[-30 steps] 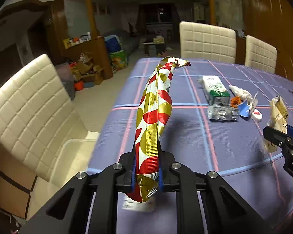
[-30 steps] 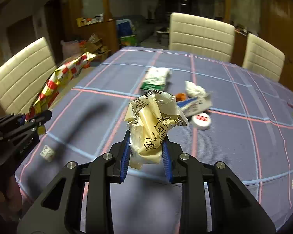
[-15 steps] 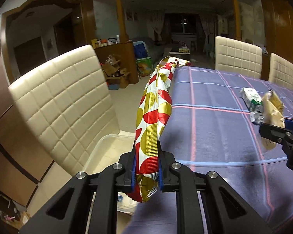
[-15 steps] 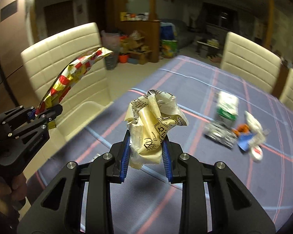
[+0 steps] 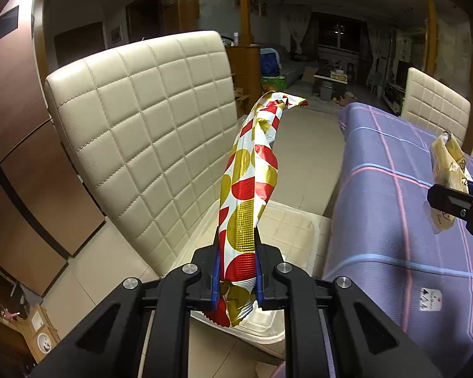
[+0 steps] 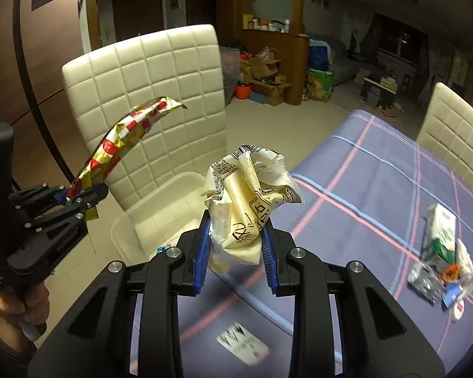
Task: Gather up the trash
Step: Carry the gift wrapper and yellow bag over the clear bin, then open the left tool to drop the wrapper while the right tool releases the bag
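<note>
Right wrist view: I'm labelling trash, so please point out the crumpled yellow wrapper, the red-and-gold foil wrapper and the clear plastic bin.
crumpled yellow wrapper [image 6: 246, 208], right wrist view, its middle.
red-and-gold foil wrapper [image 6: 123, 138], right wrist view, mid-length.
clear plastic bin [image 6: 123, 226], right wrist view, near rim.

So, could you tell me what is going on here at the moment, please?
A person is clearing trash off the table with two handheld grippers. The left gripper is shut on a long red-and-gold foil wrapper, and the right gripper on a crumpled cream wrapper. Both hang near a clear plastic bin beside the table. More litter remains on the cloth.
</note>
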The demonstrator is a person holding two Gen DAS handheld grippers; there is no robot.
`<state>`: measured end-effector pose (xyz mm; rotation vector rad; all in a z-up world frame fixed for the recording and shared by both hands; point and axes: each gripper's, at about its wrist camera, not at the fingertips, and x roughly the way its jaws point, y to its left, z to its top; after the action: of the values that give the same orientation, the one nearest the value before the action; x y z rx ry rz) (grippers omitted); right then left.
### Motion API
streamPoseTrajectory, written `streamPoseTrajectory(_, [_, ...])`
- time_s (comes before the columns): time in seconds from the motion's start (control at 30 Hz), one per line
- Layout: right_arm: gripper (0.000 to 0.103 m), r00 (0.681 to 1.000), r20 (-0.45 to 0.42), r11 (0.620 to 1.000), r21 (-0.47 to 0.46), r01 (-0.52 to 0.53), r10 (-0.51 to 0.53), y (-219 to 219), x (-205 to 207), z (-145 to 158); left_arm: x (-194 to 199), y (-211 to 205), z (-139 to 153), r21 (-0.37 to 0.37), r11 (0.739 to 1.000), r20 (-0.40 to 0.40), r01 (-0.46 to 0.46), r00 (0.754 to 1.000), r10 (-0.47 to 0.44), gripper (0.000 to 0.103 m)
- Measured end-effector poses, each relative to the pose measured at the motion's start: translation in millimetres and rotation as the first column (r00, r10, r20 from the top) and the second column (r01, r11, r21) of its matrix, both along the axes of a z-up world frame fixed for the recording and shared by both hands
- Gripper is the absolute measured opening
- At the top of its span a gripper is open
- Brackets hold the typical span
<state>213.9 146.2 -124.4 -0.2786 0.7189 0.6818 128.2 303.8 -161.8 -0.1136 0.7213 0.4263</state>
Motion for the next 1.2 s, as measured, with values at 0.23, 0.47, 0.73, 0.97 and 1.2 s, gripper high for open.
streamPoseTrajectory(0.23, [0.031, 1.0, -0.002, 1.0, -0.014, -0.028, 0.028, 29.6, 9.0, -4.7, 11.9, 15.0, -7.3, -0.028, 0.999, -0.018, -0.017, 1.0, 0.016, 0.016])
streamPoseTrajectory(0.47, [0.033, 0.999, -0.012, 0.999, -0.015, -0.051, 0.051, 45.6, 13.7, -7.3, 22.5, 22.0, -7.1, -0.037, 0.999, -0.023, -0.023, 0.999, 0.022, 0.016])
streamPoseTrajectory(0.73, [0.033, 0.998, -0.001, 0.998, -0.02, -0.058, 0.058, 55.7, 16.3, -7.8, 32.5, 23.2, -5.1, -0.032, 0.999, -0.01, -0.016, 1.0, 0.016, 0.018])
streamPoseTrajectory(0.97, [0.033, 0.998, 0.025, 0.998, -0.024, -0.061, 0.062, 53.7, 14.4, -7.4, 35.0, 24.7, -4.9, -0.054, 0.998, 0.004, -0.015, 1.0, 0.015, 0.075])
streamPoseTrajectory(1.2, [0.033, 0.998, 0.0, 0.998, -0.027, -0.062, 0.062, 58.4, 19.0, -12.3, 31.3, 28.0, -7.7, -0.033, 0.998, -0.01, -0.045, 0.999, 0.044, 0.075])
